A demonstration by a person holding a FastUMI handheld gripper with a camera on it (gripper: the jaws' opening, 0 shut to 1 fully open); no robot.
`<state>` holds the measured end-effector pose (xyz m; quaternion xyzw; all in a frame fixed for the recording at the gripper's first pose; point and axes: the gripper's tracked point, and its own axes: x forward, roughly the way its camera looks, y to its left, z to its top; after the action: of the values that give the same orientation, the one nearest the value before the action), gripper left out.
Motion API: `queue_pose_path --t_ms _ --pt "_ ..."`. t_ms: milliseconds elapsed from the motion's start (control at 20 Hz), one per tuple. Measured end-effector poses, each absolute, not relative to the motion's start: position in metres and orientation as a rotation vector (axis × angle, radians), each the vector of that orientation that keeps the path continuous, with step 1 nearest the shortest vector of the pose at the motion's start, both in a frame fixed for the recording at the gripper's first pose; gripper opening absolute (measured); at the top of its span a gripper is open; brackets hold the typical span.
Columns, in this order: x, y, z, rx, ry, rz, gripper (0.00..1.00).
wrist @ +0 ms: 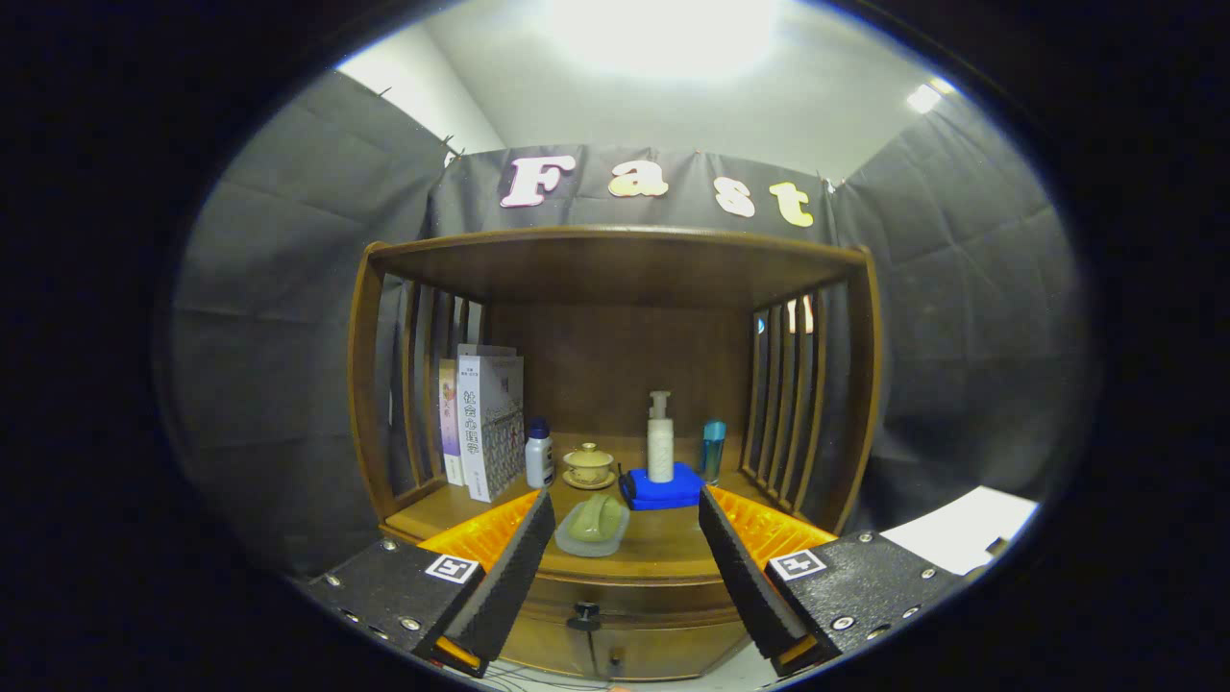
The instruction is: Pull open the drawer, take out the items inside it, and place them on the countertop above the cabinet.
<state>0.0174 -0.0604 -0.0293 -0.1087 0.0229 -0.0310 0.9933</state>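
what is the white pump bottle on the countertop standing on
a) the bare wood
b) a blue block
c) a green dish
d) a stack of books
b: the white pump bottle stands upright on the blue block at the back of the countertop, beyond the open gripper, whose fingers hold nothing.

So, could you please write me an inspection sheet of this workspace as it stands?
Surface: wooden countertop under a shelf roof, crowded.
Job's things: drawer shut, knob untouched; contents hidden.
Clutter: books, small bottle, lidded cup, pump bottle on a blue box, blue tumbler, soap dish.
Grippers: gripper open, fingers spread before the cabinet, holding nothing.
Cables: thin wires below the drawer.
Surroundings: black cloth walls.
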Motion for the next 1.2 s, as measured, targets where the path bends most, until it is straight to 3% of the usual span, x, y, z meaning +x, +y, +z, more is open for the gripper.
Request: queue_pose_path --t_ms 250,1200 --pt "0.002 -0.036 -0.037 -0.196 0.075 -0.035 0.94" --pt "-0.043 -0.069 0.008 -0.191 -0.017 -0.139 0.94"
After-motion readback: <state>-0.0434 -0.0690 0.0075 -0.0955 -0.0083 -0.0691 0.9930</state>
